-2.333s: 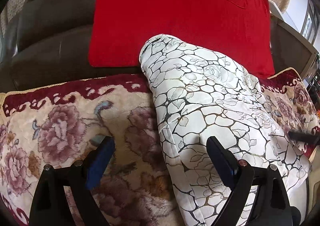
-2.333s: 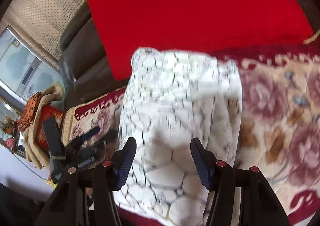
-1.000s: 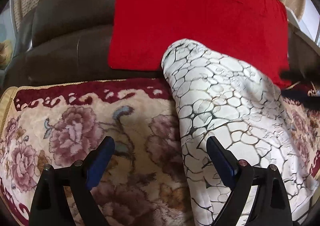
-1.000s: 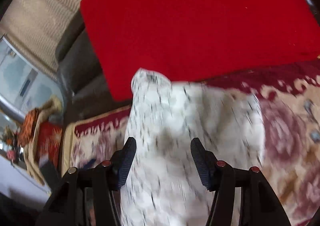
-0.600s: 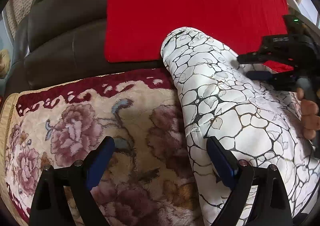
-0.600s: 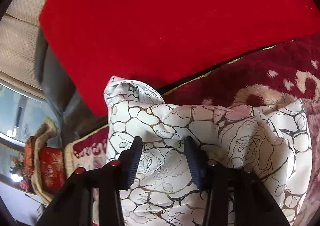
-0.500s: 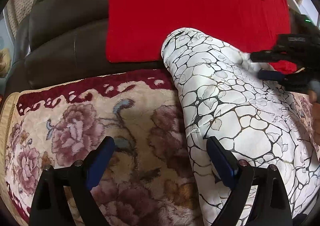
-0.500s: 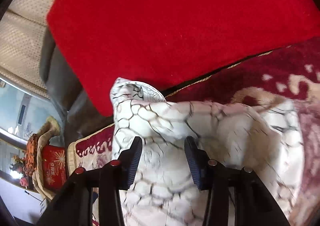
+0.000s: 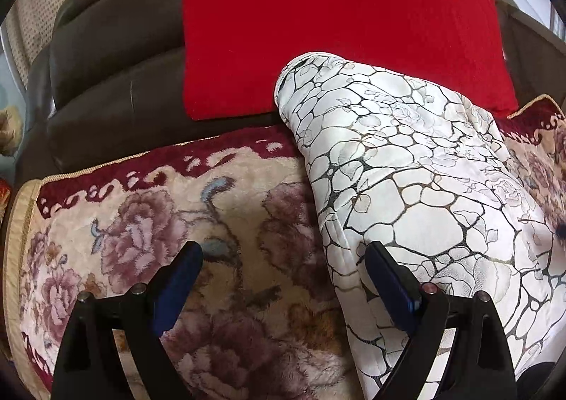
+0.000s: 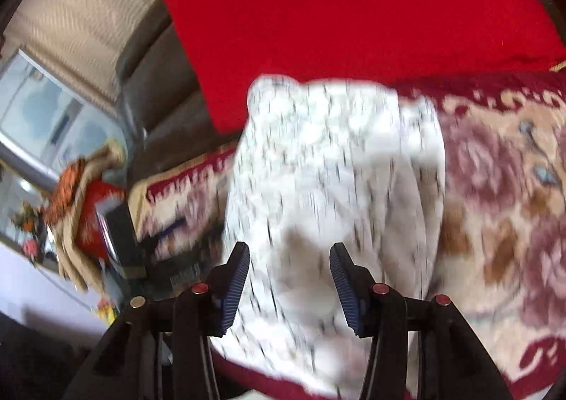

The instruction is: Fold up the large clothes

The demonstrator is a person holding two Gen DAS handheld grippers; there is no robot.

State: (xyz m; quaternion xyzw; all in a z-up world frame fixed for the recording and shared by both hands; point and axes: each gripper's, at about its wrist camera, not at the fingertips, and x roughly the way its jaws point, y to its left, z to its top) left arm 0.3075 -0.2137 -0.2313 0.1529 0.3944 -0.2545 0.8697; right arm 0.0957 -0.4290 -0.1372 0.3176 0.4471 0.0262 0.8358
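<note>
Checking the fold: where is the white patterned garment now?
In the left wrist view, the white patterned garment lies right of centre on the floral seat cover, its far end against the red cushion.

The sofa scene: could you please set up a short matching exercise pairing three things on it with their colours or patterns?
Things:
1. cushion
2. folded garment
3. seat cover

Looks:
A. beige with mauve flowers and a dark red border
B. plain red
C. white with dark crackle lines

Pairs: 1-B, 2-C, 3-A
</note>
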